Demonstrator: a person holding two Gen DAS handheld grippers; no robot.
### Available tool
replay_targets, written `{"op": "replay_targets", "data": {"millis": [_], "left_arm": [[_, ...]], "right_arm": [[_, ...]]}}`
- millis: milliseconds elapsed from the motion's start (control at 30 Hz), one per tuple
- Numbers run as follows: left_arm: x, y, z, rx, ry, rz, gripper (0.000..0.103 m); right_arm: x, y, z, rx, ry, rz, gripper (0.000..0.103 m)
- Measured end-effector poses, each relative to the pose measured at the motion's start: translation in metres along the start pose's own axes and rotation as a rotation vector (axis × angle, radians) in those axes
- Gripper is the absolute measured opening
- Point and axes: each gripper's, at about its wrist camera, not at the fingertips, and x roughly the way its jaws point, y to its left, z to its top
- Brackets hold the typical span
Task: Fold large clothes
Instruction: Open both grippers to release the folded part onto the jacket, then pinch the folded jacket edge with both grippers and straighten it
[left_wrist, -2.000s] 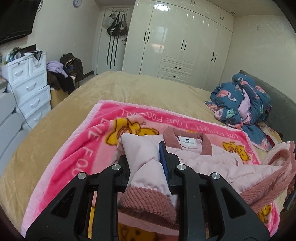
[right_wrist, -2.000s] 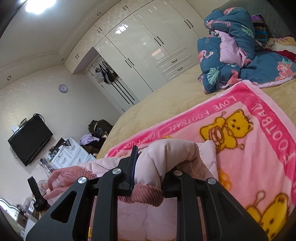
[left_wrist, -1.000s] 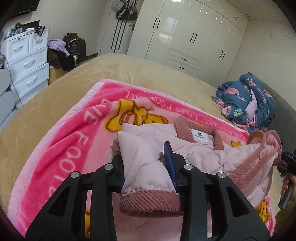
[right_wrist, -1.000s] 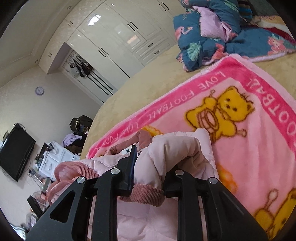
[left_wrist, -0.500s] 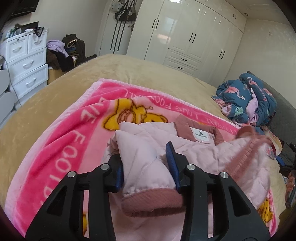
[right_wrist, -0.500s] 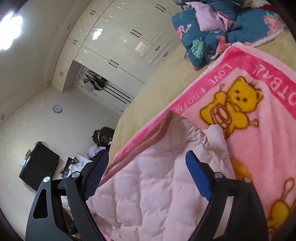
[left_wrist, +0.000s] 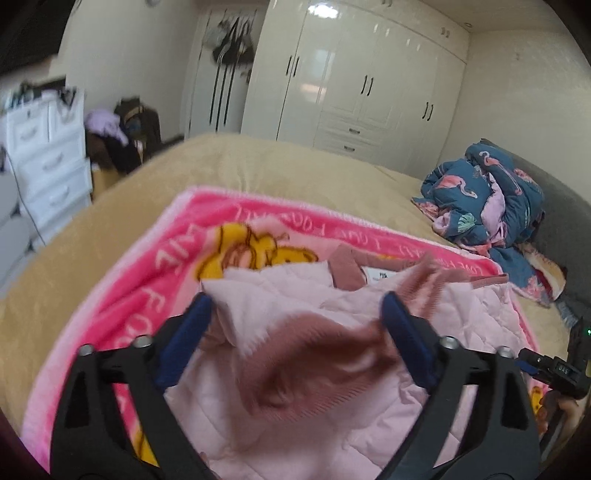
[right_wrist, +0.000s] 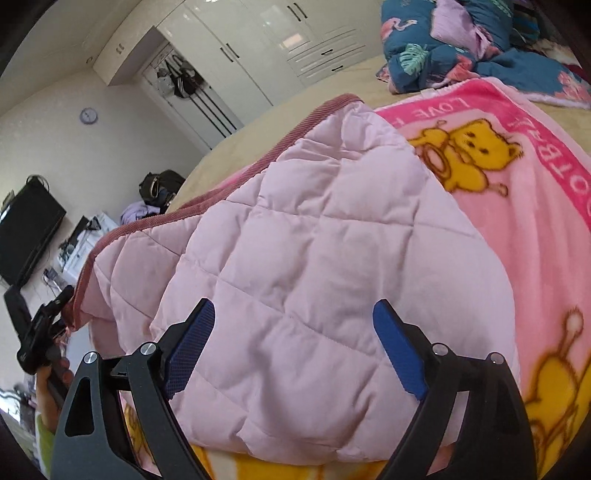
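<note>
The pink quilted jacket (right_wrist: 295, 236) lies on the pink cartoon blanket (right_wrist: 535, 192) on the bed (left_wrist: 258, 173); left gripper (left_wrist: 295, 332) fingers are opening, right gripper (right_wrist: 293, 343) fingers released, neither grasping it.

A pink cartoon-bear blanket (left_wrist: 110, 295) lies spread on the tan bed (left_wrist: 277, 177), reaching out to both sides of the fingers. Well beyond them and to the right, a crumpled blue flamingo-print quilt (left_wrist: 487, 192) sits on the bed. Far ahead stands a glossy white wardrobe (left_wrist: 369, 81). Off to the left are a white chest of drawers (left_wrist: 48, 155) and a heap of clothes (left_wrist: 114, 136). A wall clock (right_wrist: 88, 115) and a black television (right_wrist: 26, 240) hang on the wall.
</note>
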Motion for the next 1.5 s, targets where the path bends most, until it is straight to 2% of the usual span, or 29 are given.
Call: {"op": "replay_targets", "data": {"millis": [267,400,500,667,967,1167,1300,1500], "left_arm": [[-0.027,-0.030,0.009,0.099,-0.073,0.005,0.094],[-0.034,-0.037,0.006,0.116,-0.075,0.013,0.094],[-0.033,-0.037,0.002,0.126,-0.064,0.038,0.094],[-0.034,-0.025,-0.007,0.118,-0.031,0.087,0.094],[-0.030,0.031,-0.032,0.040,0.063,0.179,0.094],[-0.008,0.056,-0.060,-0.008,0.168,0.164,0.094],[0.010,0.063,-0.079,-0.013,0.227,0.130,0.094],[0.024,0.057,-0.092,-0.023,0.216,0.038,0.094]], "right_arm": [[-0.026,0.002,-0.004,0.017,-0.039,0.019,0.087],[-0.045,0.005,0.001,-0.009,-0.082,0.010,0.087],[-0.058,0.009,0.006,-0.046,-0.117,-0.015,0.093],[-0.071,0.012,0.015,-0.121,-0.154,-0.080,0.094],[-0.062,0.008,0.024,-0.207,-0.133,-0.164,0.094],[-0.035,-0.007,0.021,-0.230,-0.064,-0.215,0.094],[-0.020,-0.017,0.021,-0.248,-0.048,-0.244,0.094],[0.003,-0.029,0.029,-0.266,-0.020,-0.266,0.094]]}}
